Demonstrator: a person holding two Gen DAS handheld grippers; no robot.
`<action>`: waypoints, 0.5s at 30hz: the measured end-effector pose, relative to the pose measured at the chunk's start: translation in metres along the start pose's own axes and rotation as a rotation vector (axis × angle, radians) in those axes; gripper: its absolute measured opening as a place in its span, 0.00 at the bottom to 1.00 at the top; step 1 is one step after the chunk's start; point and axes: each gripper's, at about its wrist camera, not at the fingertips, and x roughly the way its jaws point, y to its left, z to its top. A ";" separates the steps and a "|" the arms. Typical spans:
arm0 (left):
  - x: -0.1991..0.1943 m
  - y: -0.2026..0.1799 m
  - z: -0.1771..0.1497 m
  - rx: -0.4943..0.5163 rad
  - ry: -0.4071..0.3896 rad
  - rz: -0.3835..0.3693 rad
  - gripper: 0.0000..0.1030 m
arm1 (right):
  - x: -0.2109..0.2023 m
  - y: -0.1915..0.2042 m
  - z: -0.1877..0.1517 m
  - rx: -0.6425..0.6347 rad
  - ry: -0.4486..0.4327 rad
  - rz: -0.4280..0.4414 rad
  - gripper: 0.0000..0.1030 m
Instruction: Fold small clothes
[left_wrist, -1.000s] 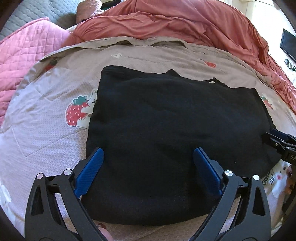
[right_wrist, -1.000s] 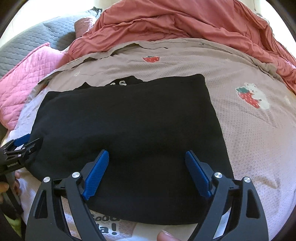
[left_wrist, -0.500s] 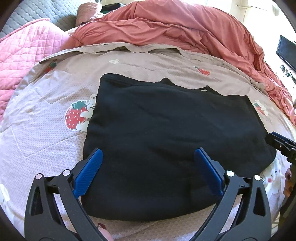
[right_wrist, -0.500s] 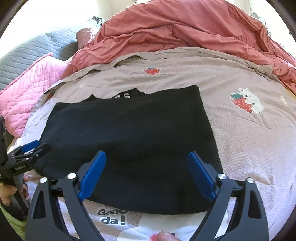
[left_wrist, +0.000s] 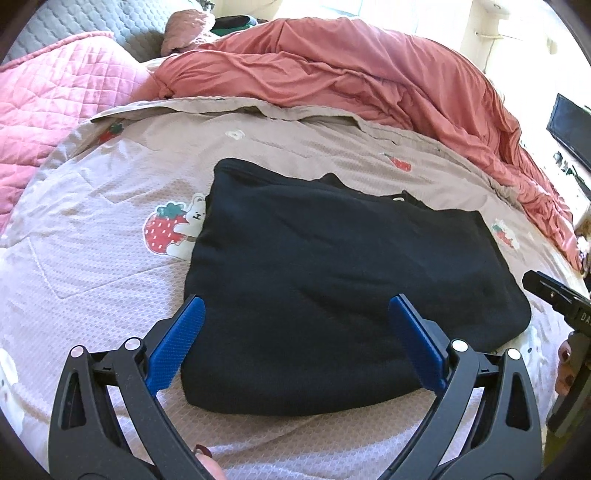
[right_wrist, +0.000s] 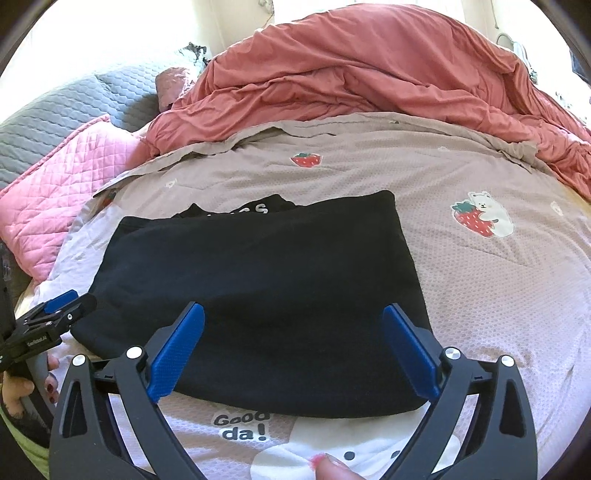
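A black garment (left_wrist: 332, 273) lies folded in a rough rectangle on a beige strawberry-print bed cover (left_wrist: 92, 258); it also shows in the right wrist view (right_wrist: 266, 280), with white lettering peeking out at its far edge. My left gripper (left_wrist: 295, 306) is open and empty, held above the garment's near edge. My right gripper (right_wrist: 293, 314) is open and empty, above the garment's near edge on its side. Each gripper shows at the edge of the other's view: the right one (left_wrist: 554, 299), the left one (right_wrist: 55, 314).
A rumpled rust-red duvet (left_wrist: 351, 85) is heaped along the far side of the bed. A pink quilted blanket (left_wrist: 48, 110) and a grey quilted one (right_wrist: 55, 122) lie at the far left. A dark screen (left_wrist: 569, 129) stands at the right.
Both grippers have pulled back and up from the garment, still open. The garment lies as it was and looks smaller in both views.
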 end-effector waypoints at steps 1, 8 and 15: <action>-0.001 0.001 0.000 -0.004 -0.003 -0.001 0.91 | -0.001 0.002 0.000 -0.003 -0.002 -0.001 0.94; -0.009 0.008 -0.001 -0.030 -0.022 -0.003 0.91 | -0.007 0.016 0.000 -0.036 -0.010 0.012 0.94; -0.015 0.020 -0.002 -0.068 -0.032 -0.005 0.91 | -0.012 0.039 -0.001 -0.075 -0.010 0.044 0.94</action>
